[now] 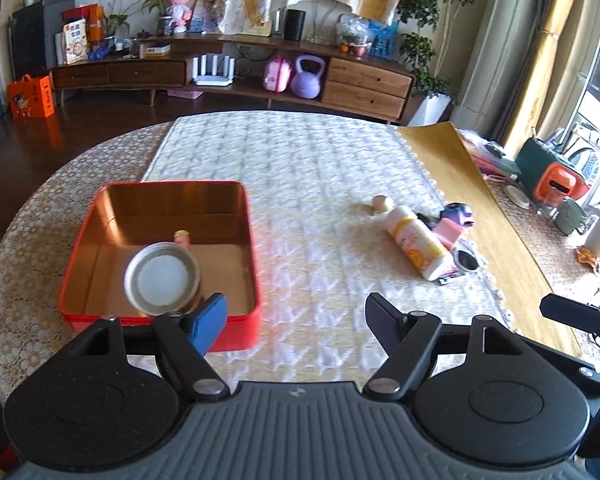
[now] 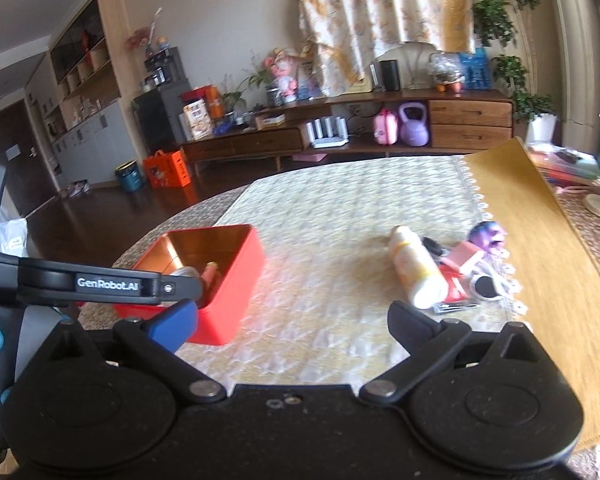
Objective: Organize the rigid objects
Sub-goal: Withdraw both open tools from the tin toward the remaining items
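red tin (image 1: 76,280): round lid (image 1: 162,278) and small tube inside; bottle (image 1: 418,242) and clutter right of tin, outstanding. left gripper (image 1: 296,316), right gripper (image 2: 294,320): agape, empty.

place: home living room
sideboard (image 1: 228,70): long, wooden, far ahead of the tongs; holds a kettlebell (image 1: 307,78), router (image 1: 214,70), toys
plants (image 1: 424,20): ahead-right, by the curtain (image 1: 540,60)
table (image 1: 300,168): round, lace cloth, right below the tongs
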